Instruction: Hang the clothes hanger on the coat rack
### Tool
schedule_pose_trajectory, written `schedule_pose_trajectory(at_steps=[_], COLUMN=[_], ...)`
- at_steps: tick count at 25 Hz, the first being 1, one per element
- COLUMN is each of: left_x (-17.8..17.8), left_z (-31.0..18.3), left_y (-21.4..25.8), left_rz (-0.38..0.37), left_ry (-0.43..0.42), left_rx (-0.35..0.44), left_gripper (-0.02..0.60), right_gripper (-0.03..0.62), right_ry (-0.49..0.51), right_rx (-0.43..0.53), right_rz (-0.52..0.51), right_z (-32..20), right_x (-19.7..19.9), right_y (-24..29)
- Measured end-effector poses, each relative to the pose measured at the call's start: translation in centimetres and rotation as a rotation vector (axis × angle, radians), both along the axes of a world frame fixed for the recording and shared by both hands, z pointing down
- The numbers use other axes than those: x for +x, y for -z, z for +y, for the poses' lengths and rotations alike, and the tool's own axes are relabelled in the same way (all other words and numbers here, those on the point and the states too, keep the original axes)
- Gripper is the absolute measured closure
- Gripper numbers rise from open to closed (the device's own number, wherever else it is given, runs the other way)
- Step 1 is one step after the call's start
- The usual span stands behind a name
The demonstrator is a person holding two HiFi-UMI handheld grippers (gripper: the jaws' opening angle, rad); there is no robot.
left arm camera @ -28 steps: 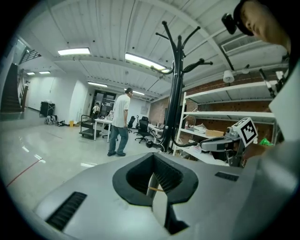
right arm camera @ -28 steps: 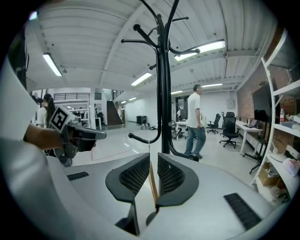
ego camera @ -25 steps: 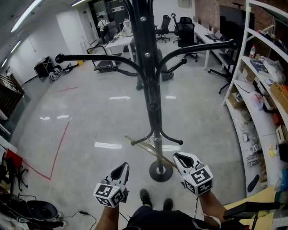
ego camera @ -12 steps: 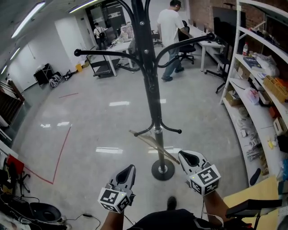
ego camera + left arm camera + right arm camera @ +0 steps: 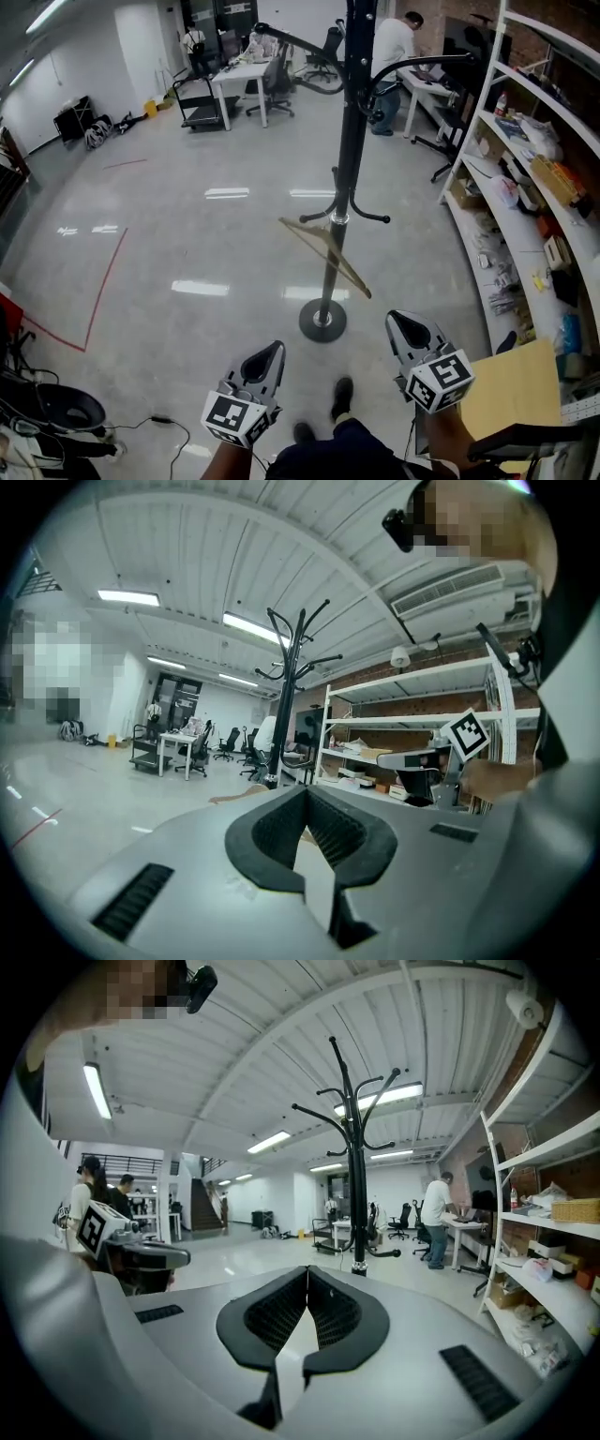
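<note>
There was 1 coat rack [image 5: 349,141], 1 hanger [image 5: 323,253] on it, 2 people [image 5: 392,52] beyond it, and 2 grippers before it: left gripper [image 5: 270,352], right gripper [image 5: 401,326].

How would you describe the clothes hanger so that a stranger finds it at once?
Find the tall black coat rack on the shiny floor. From a short hook low on the rack hangs the clothes hanger. It is pale tan and slanted, against the all-black rack.

The glossy grey floor [image 5: 216,253] carries the coat rack [image 5: 352,141] on its round base [image 5: 322,321], well apart from a red tape line [image 5: 107,281].
</note>
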State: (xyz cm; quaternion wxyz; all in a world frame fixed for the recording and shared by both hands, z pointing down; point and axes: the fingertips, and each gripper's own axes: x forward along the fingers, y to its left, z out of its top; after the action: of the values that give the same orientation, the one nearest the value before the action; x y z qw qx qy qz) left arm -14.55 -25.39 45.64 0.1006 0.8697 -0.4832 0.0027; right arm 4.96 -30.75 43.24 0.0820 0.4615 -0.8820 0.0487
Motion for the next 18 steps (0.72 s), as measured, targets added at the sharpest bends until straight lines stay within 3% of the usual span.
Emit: schedule_pose_trajectory(at_steps=[7, 18], left_x=[1.2, 5.1], left_z=[4.8, 12.2], left_y=[1.0, 3.5], left_rz=[0.023, -0.005], left_ry=[-0.048, -0.033], left_rx=[0.004, 0.038], left_gripper=[0.581, 0.581], right_gripper=[0.586, 0.586], right_ry=[-0.002, 0.052], right_rx=[-0.002, 0.036], right_rz=[0.009, -0.037], right_z=[6.2, 14.2], right_x=[0.0, 2.6], right_y=[0.9, 2.5])
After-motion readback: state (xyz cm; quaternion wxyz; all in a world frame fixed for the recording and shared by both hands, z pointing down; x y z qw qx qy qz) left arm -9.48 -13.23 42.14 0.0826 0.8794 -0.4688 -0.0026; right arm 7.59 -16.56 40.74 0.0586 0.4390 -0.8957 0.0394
